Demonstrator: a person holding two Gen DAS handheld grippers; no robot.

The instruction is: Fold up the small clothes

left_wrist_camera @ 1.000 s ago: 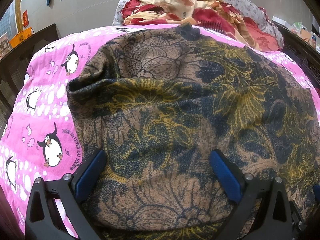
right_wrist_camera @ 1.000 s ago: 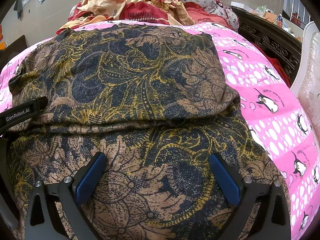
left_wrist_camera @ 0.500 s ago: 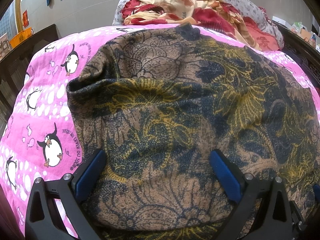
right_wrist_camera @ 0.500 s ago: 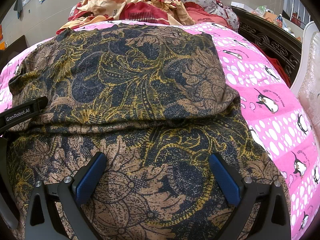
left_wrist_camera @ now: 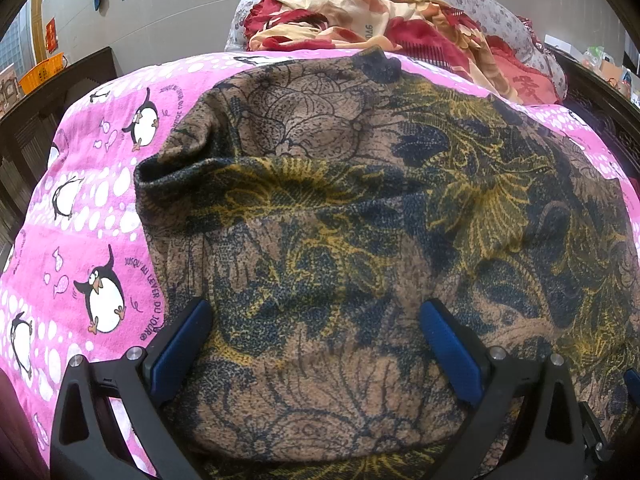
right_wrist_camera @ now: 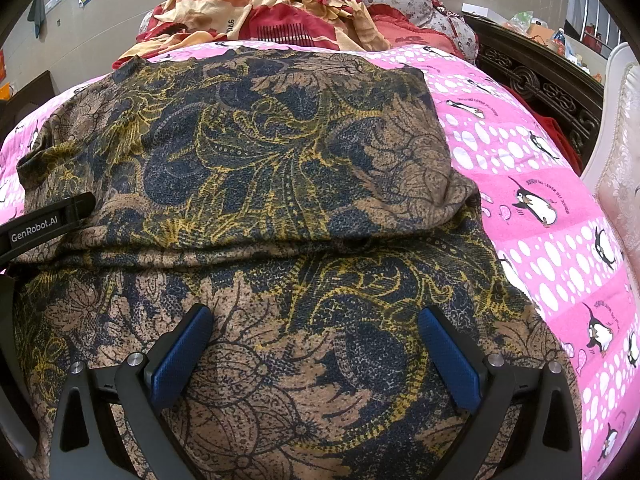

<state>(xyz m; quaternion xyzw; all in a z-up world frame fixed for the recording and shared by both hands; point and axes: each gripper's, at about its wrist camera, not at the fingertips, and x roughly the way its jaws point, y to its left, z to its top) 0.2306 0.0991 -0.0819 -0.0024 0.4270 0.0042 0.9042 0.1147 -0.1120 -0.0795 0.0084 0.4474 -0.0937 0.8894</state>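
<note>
The patterned garment (right_wrist_camera: 280, 168) lies spread on the pink penguin bedspread (right_wrist_camera: 560, 240) of the bed, one fold already laid across it, which gives a flat base for the next fold. Left gripper (left_wrist_camera: 316, 344) and right gripper (right_wrist_camera: 316, 344) hover over its near edge, jaws wide apart, gripping nothing, apparently positioned for a two-point pickup.

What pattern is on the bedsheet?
Pink bedsheet with white dots and penguins, clearest in the right wrist view.
</note>
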